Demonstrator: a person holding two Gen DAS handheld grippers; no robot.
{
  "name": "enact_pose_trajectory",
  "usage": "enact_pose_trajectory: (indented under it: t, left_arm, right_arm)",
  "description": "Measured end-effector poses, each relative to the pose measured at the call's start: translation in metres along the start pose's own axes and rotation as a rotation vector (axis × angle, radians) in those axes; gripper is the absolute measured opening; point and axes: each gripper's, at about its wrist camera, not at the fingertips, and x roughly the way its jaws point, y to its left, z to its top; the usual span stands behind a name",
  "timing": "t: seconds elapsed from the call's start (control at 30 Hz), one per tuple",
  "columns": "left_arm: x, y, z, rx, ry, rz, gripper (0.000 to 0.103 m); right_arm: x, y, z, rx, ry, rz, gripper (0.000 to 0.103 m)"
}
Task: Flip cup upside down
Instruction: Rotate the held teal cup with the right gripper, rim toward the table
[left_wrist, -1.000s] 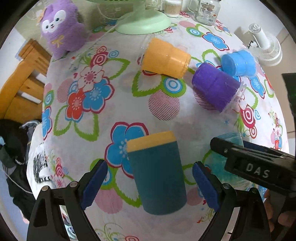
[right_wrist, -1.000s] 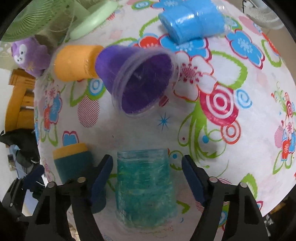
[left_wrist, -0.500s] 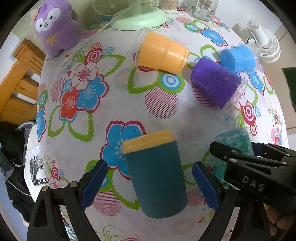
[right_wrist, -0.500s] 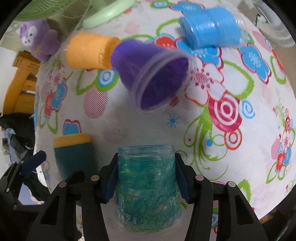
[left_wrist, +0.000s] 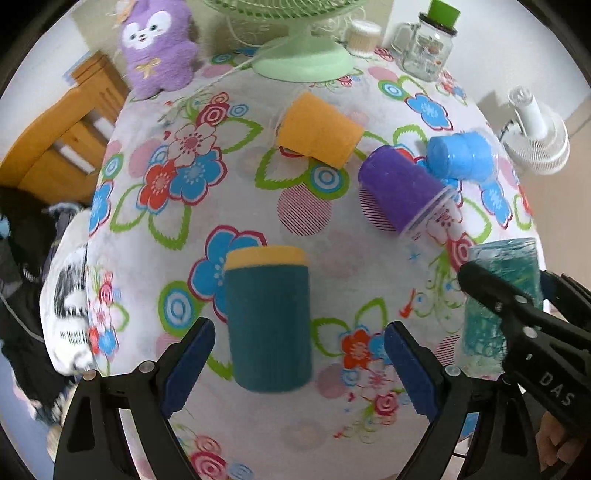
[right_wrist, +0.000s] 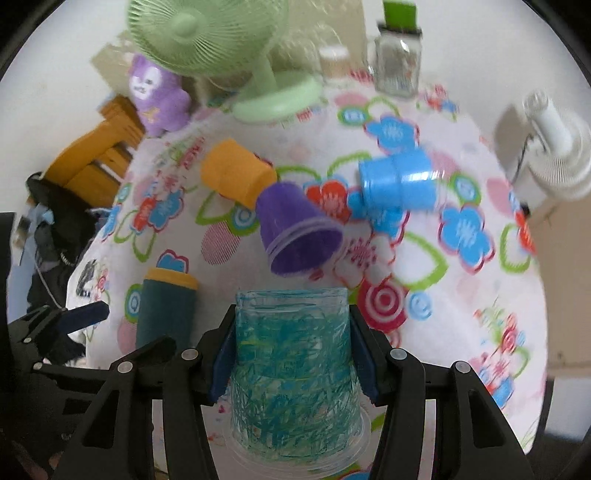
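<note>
My right gripper is shut on a clear plastic cup with teal scribbles, its blue pads pressed on both sides and its wide rim nearest the camera. It also shows in the left wrist view, lifted at the right. My left gripper is open around a dark teal cup with a yellow end lying on the flowered tablecloth; the pads stand apart from it. This cup also shows in the right wrist view.
An orange cup, a purple cup and a blue cup lie on their sides further back. A green fan base, a purple plush toy, a glass jar stand at the far edge. A white fan stands beyond the table.
My right gripper closed on the teal-scribbled cup and lifted it off the table, tilting upward. My left gripper stayed open around the dark teal cup.
</note>
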Motion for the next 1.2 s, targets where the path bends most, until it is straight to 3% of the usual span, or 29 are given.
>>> enact_pose_trajectory:
  t: [0.2, 0.37, 0.5, 0.6, 0.7, 1.07, 1.2]
  left_arm:
    - [-0.005, -0.008, -0.019, -0.101, -0.019, 0.008, 0.094]
    - [-0.001, -0.012, -0.026, -0.109, -0.022, -0.012, 0.094]
    - [0.0, -0.007, -0.028, -0.109, -0.05, -0.032, 0.094]
    - [0.005, -0.003, -0.03, -0.096, -0.086, 0.016, 0.094]
    - [0.012, 0.002, -0.033, -0.089, -0.107, 0.002, 0.094]
    - [0.029, -0.002, -0.031, -0.048, -0.149, -0.019, 0.095]
    - [0.035, -0.008, -0.032, -0.008, -0.178, 0.047, 0.096]
  right_arm:
    - [-0.015, -0.007, -0.013, -0.136, -0.104, 0.008, 0.058]
    - [-0.021, -0.01, -0.02, -0.136, -0.18, 0.026, 0.058]
    - [-0.023, -0.004, -0.026, -0.176, -0.322, -0.008, 0.058]
    - [-0.018, 0.001, -0.031, -0.208, -0.412, -0.038, 0.058]
    - [-0.011, -0.003, -0.034, -0.132, -0.487, -0.056, 0.058]
    - [0.021, -0.001, -0.048, -0.048, -0.567, -0.075, 0.058]
    - [0.034, -0.008, -0.05, 0.0, -0.546, -0.057, 0.058]
